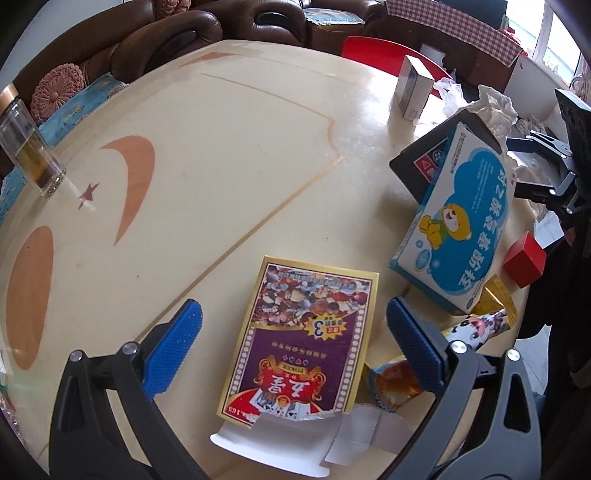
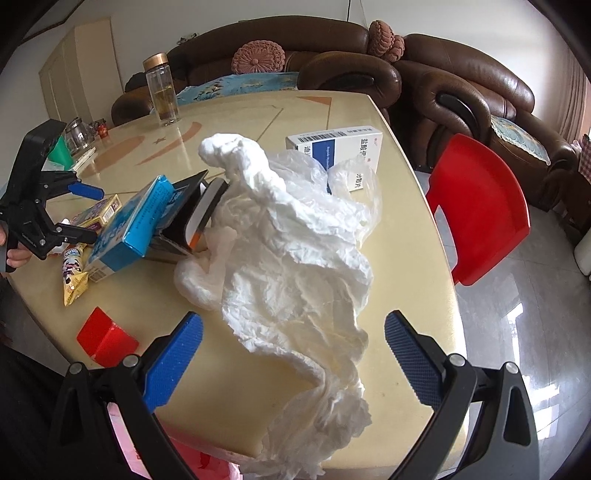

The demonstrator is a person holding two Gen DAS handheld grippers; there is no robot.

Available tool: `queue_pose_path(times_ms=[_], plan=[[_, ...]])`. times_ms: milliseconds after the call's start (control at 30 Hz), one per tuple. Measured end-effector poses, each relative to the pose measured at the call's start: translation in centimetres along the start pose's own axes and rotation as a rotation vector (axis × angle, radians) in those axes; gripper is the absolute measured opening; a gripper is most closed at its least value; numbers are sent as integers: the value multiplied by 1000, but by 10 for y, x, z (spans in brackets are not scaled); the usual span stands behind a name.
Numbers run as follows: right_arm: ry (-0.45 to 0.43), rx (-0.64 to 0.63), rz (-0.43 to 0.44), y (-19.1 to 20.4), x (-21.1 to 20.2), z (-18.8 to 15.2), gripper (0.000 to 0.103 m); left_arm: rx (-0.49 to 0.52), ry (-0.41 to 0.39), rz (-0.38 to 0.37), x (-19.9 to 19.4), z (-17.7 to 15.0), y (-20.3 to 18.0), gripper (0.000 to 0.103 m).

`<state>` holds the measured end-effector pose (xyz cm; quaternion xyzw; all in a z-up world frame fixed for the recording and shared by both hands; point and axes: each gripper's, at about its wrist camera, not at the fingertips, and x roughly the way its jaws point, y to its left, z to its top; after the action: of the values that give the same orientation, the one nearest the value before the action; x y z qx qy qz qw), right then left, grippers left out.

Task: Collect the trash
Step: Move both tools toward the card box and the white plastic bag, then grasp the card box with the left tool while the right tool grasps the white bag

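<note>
A cream tabletop point(image 1: 229, 122) with orange crescent and star inlays fills the room's middle, and a brown leather sofa point(image 2: 461, 85) wraps behind it, carrying round pink crocheted cushions point(image 2: 258, 55) and a blue patterned cover point(image 2: 236, 83). A red plastic chair point(image 2: 480, 206) stands at the table's edge on a glossy pale tiled floor point(image 2: 517, 325) that reflects daylight. A cream cabinet point(image 2: 79, 70) stands against the white wall point(image 2: 229, 13), and a bright window point(image 1: 546, 40) shows behind a checked cloth point(image 1: 461, 22).
</note>
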<state>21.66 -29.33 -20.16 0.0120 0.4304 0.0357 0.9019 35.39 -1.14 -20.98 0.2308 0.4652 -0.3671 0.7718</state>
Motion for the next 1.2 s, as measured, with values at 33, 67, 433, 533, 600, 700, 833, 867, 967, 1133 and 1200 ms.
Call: queue_pose_path(times_ms=[33, 67, 433, 533, 600, 700, 833, 867, 967, 1133, 1200], plan=[[2, -1, -1, 0, 1, 0, 97, -1, -1, -5, 1, 0, 0, 98], [3, -3, -4, 0, 2, 0, 97, -5, -4, -3, 2, 0, 0, 98], [-17, 29, -64, -10, 8, 0, 95, 14, -10, -7, 11, -2, 1, 98], [-4, 27, -73, -12, 13, -1, 93, 23, -19, -12, 12, -2, 1, 98], [-9, 7, -90, -10, 15, -2, 92, 31, -27, -17, 12, -4, 1, 98], [-20, 12, -86, -11, 16, -3, 92, 36, -36, -21, 13, -5, 3, 98], [-33, 19, -91, -12, 17, -4, 93, 45, -49, -26, 12, -7, 3, 98], [-31, 18, -91, -12, 16, -4, 93, 45, -52, -26, 11, -8, 3, 98], [-25, 20, -92, -12, 16, -6, 93, 45, -57, -26, 9, -10, 3, 98], [-40, 38, -105, -11, 15, -6, 93, 44, -55, -27, 8, -13, 2, 98], [-48, 43, -112, -10, 15, -7, 92, 44, -54, -28, 7, -14, 1, 97]])
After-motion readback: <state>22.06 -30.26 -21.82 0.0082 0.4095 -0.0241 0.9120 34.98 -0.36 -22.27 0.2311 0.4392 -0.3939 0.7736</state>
